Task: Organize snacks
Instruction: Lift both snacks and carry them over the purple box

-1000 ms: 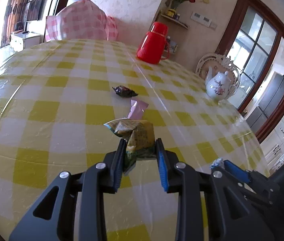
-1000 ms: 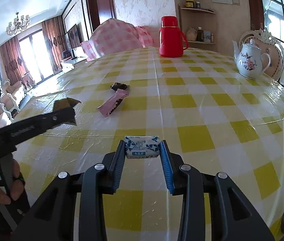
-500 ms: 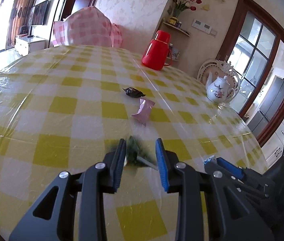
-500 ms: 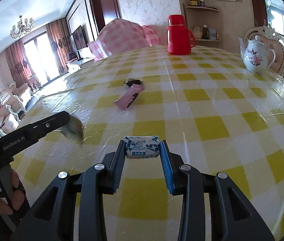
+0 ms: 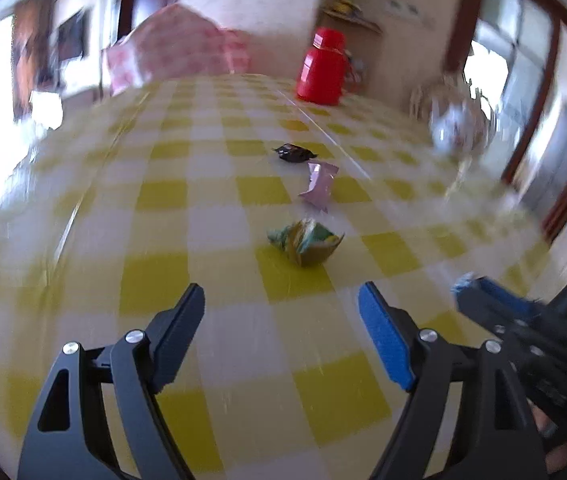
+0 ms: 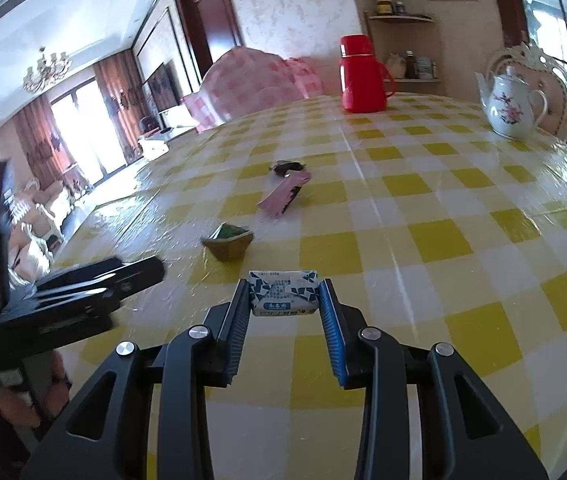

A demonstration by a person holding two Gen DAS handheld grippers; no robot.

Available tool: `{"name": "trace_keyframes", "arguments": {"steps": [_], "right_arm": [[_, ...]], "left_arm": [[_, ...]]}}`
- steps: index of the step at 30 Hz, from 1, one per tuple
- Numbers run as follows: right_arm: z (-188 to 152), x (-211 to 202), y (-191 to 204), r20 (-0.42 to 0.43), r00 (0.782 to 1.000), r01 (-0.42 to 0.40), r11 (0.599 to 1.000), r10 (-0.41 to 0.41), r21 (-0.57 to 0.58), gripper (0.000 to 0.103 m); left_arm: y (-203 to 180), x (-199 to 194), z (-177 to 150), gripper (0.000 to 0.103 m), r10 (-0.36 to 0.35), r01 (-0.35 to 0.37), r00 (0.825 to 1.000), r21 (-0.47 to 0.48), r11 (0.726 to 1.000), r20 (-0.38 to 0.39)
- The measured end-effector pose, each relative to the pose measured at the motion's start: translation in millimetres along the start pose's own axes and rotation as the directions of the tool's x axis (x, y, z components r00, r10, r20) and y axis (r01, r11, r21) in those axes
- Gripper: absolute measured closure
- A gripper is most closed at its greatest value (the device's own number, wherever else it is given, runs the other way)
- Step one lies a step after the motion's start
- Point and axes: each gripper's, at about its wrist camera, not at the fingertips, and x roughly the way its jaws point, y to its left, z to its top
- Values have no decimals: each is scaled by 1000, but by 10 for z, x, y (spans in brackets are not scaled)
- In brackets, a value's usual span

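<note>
Left matte-black plastic two-finger gripper (image 5: 281,300): angular linkage arms with triangular cut-outs, silver round screws at pivots, blue ribbed pads (one pad face visible). Right black plastic two-finger gripper (image 6: 283,294): same build, blue ribbed pads on both fingers.

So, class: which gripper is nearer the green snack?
Left. The left gripper, jaws opening and empty, sits just short of the green snack; the right gripper, holding the blue-white snack, is further off.

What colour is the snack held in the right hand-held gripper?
White with dark blue shapes; the right wrist view shows it best.
</note>
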Motion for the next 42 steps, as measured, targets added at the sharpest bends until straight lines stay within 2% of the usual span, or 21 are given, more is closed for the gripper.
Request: {"name": "trace_keyframes", "arguments": {"steps": [4, 8, 13, 17, 19, 20, 21, 22, 25, 28, 33, 42], "right_arm": [[-2, 9, -116, -3, 1000, 3, 999, -3, 35, 68], [-2, 17, -157, -4, 1000, 1, 999, -1, 42, 68], [2, -19, -136, 12, 1000, -18, 999, 18, 26, 67], [1, -35, -108, 19, 999, -35, 999, 34, 15, 67], [-1, -46, -98, 20, 999, -36, 999, 35, 11, 67], [0, -45, -90, 21, 999, -35, 999, 35, 9, 67], [-3, -44, -83, 21, 999, -32, 999, 32, 7, 67], [-8, -42, -79, 23, 1000, -20, 1000, 20, 6, 67], [-19, -35, -93, 20, 1000, 4, 1000, -4, 10, 68], [-21, -27, -95, 20, 1000, 11, 1000, -11, 12, 68], [-24, -32, -82, 20, 1000, -8, 1000, 7, 18, 68], [-139, -200, 213, 25, 998, -59, 998, 59, 0, 68]], "left_arm": [[-171, 319, 213, 24, 34, -26, 997, 112, 993, -70], [-273, 529, 220, 24, 102, -86, 992, 197, 977, -75], [-227, 699, 257, 24, 54, -34, 994, 186, 982, -100], [-224, 812, 339, 24, 45, -20, 992, 208, 978, -115], [-252, 888, 372, 35, 34, -4, 990, 220, 975, -136], [-262, 942, 377, 52, 38, -3, 988, 223, 975, -153], [-269, 979, 378, 60, 48, -11, 985, 223, 975, -163], [-280, 999, 366, 60, 55, -17, 986, 229, 973, -160], [-304, 936, 328, 68, 48, -8, 988, 253, 967, -149], [-245, 831, 271, 68, -2, 33, 990, 213, 976, -144], [-176, 516, 95, 68, -31, 44, 996, 161, 986, -88], [47, -132, -235, 68, -17, 18, 1000, 118, 993, -9]]}}
